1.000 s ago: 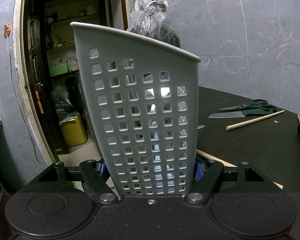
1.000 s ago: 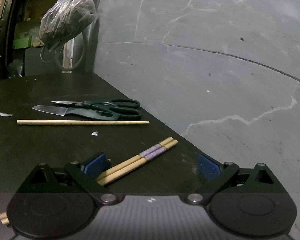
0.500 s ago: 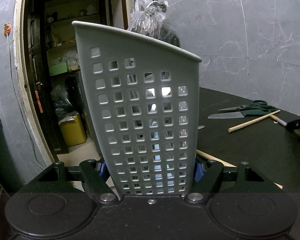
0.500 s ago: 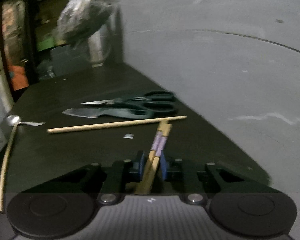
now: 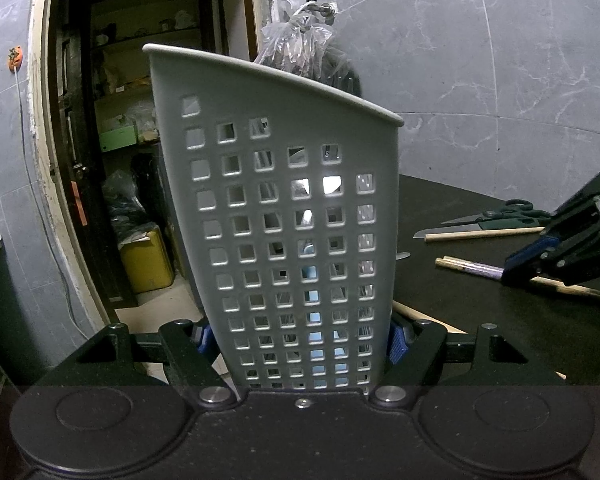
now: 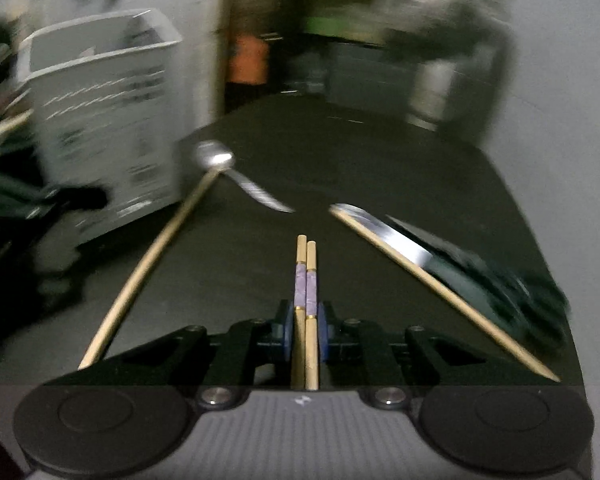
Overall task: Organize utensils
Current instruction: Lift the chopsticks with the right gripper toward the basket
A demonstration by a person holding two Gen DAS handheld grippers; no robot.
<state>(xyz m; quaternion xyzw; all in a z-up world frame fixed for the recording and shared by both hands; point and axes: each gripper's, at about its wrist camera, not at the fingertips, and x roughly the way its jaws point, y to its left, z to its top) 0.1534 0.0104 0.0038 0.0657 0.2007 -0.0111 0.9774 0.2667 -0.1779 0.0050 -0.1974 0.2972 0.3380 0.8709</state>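
My left gripper (image 5: pixel 300 338) is shut on the base of a tall grey perforated utensil holder (image 5: pixel 276 200), which stands upright and fills the left wrist view. The holder (image 6: pixel 100 120) shows blurred at the left of the right wrist view. My right gripper (image 6: pixel 305 320) is shut on a pair of wooden chopsticks with purple bands (image 6: pixel 306 276); they stick out forward between the blue pads, above the black table. In the left wrist view the right gripper (image 5: pixel 560 248) comes in from the right with the chopsticks (image 5: pixel 468 267) pointing toward the holder.
On the black table (image 6: pixel 340 152) lie a metal spoon (image 6: pixel 220 160), a long wooden stick (image 6: pixel 152 264), a second stick (image 6: pixel 440 292), a knife (image 6: pixel 384 232) and green scissors (image 6: pixel 500 276). A grey marble wall (image 5: pixel 500 60) rises behind. An open doorway (image 5: pixel 112 140) is at left.
My right gripper closed on the chopsticks, lifted them off the table and swung left toward the holder while rolling. The left gripper and holder stayed put.
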